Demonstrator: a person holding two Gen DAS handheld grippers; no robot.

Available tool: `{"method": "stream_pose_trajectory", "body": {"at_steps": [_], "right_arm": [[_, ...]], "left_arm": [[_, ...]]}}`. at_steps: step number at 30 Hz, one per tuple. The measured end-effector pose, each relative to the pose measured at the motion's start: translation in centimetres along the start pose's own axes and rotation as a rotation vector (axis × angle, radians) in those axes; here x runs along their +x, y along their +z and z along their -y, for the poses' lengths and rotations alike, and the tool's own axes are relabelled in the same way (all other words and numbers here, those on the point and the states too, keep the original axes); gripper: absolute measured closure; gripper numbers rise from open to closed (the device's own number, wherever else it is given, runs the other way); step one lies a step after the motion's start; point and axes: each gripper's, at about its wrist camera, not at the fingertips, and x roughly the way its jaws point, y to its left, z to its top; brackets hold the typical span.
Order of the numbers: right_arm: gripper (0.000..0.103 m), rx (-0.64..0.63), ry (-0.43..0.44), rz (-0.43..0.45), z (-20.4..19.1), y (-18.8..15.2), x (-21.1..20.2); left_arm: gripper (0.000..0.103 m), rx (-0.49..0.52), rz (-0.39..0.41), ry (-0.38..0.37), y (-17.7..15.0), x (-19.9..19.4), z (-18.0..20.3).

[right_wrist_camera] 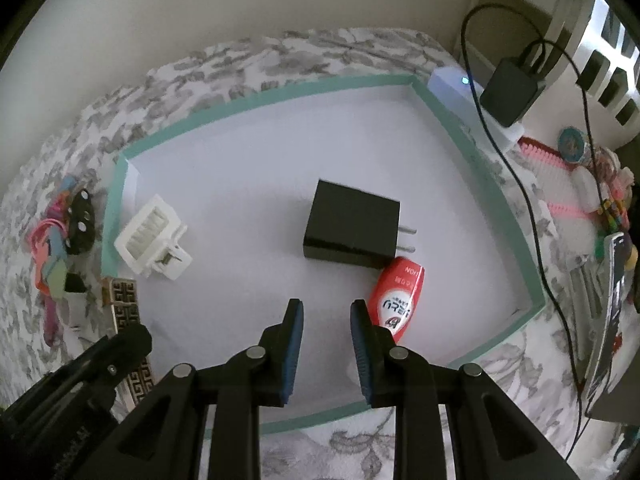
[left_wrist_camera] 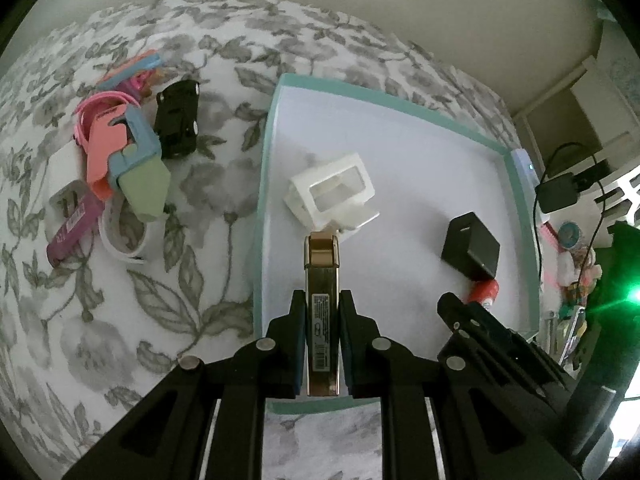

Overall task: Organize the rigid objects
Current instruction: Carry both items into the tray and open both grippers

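My left gripper (left_wrist_camera: pixel 322 294) is shut on a slim gold-and-black patterned case (left_wrist_camera: pixel 322 264), which hangs over the near left part of a teal-rimmed white tray (left_wrist_camera: pixel 260 200). In the tray lie a white claw clip (left_wrist_camera: pixel 332 192), a black plug adapter (left_wrist_camera: pixel 472 250) and a red tube (left_wrist_camera: pixel 484 292). In the right wrist view my right gripper (right_wrist_camera: pixel 326 302) hovers over the tray (right_wrist_camera: pixel 280 96) near its front. Its pads stand close together with nothing between them. The red tube (right_wrist_camera: pixel 398 296) lies just right of its right finger, below the adapter (right_wrist_camera: pixel 352 224). The case (right_wrist_camera: pixel 120 300) shows at the left.
On the floral bedspread (left_wrist_camera: pixel 120 320) left of the tray lie a black toy car (left_wrist_camera: pixel 178 120), pink, blue and green clips (left_wrist_camera: pixel 124 152), a purple item (left_wrist_camera: pixel 68 236) and a white ring (left_wrist_camera: pixel 124 236). Right of the tray are a corded black charger (right_wrist_camera: pixel 512 88), a pink comb (right_wrist_camera: pixel 540 152) and small clutter.
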Motion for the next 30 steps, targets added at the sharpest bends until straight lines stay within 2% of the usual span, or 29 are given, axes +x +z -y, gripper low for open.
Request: {"method": "stream_pose_trajectory", "body": {"at_steps": [5, 11, 20, 23, 24, 25, 28, 30], "right_arm": [[0.076, -0.009, 0.000, -0.043, -0.2, -0.3, 1.3], [0.075, -0.008, 0.012, -0.043, -0.4, -0.4, 1.3], [0.071, -0.020, 0.006, 0.016, -0.7, 0.5, -1.0], [0.070, -0.014, 0.017, 0.051, -0.6, 0.7, -2.3], [0.069, -0.013, 0.027, 0.064, -0.6, 0.8, -2.8], [0.062, -0.014, 0.034, 0.074, -0.6, 0.9, -3.2], [0.044, -0.031, 0.037, 0.103, -1.2, 1.1, -4.0], [0.042, -0.045, 0.049, 0.108, -1.9, 1.3, -3.9]], "left_arm": [[0.087, 0.001, -0.002, 0.015, 0.0, 0.0, 0.0], [0.087, 0.013, 0.019, 0.017, 0.3, -0.9, -0.1], [0.086, 0.030, 0.078, 0.041, 0.7, -3.1, -0.2], [0.074, 0.033, 0.114, 0.077, 1.0, -4.0, -0.6], [0.066, 0.033, 0.124, 0.090, 1.1, -4.3, -0.8], [0.058, 0.033, 0.134, 0.106, 1.2, -4.6, -1.0], [0.048, 0.015, 0.160, 0.175, 1.4, -5.1, -2.0], [0.043, 0.006, 0.165, 0.219, 1.6, -5.1, -2.8]]}}
